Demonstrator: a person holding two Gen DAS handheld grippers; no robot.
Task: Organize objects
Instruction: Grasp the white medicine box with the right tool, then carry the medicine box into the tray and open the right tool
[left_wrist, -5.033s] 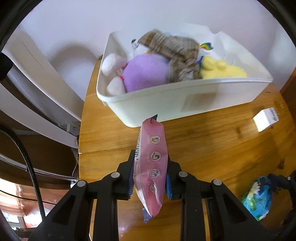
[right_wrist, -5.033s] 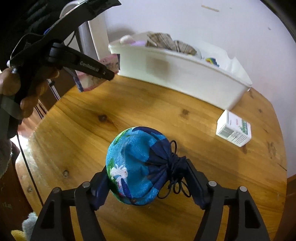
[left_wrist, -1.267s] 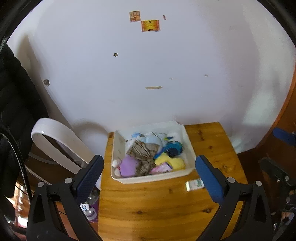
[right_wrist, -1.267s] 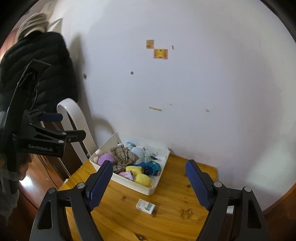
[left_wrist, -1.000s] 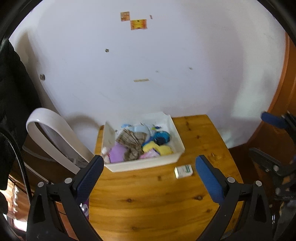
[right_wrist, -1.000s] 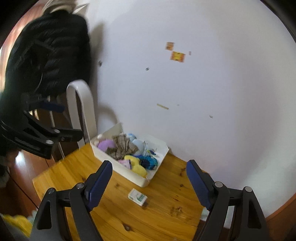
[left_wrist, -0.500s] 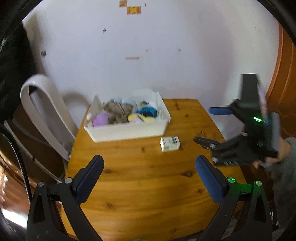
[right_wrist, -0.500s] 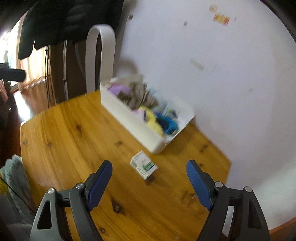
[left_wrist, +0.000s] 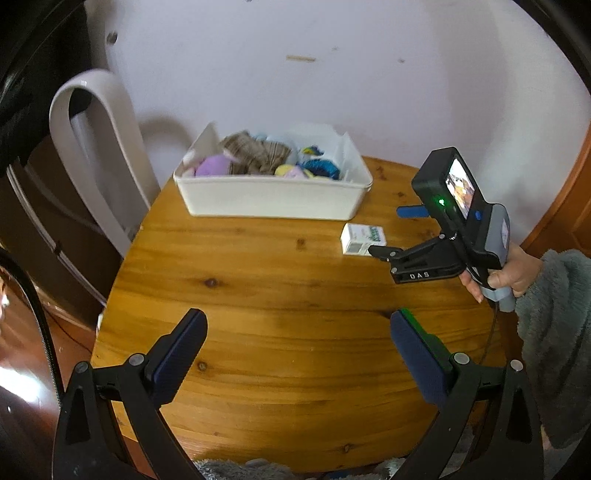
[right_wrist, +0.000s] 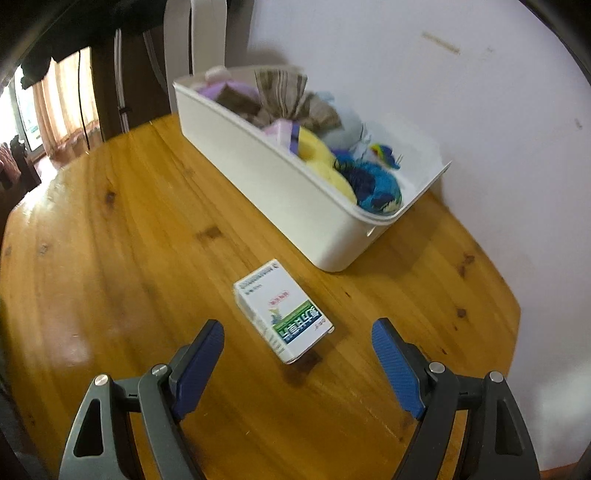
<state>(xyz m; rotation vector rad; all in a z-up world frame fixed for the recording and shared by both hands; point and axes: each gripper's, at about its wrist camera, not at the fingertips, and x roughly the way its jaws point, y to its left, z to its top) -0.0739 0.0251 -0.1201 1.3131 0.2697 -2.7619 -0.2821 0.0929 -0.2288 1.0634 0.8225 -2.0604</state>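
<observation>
The small white box (right_wrist: 282, 310) is lying flat on the wooden table (right_wrist: 110, 258), just in front of the white bin (right_wrist: 280, 184) stuffed with soft toys. The right gripper (right_wrist: 297, 350) is hanging over it, fingers spread wide and empty. The left gripper (left_wrist: 297, 343) is hovering nearer the table's edge, fingers likewise spread.

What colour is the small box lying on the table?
White with a green band, clearest in the right wrist view: the small box.
</observation>
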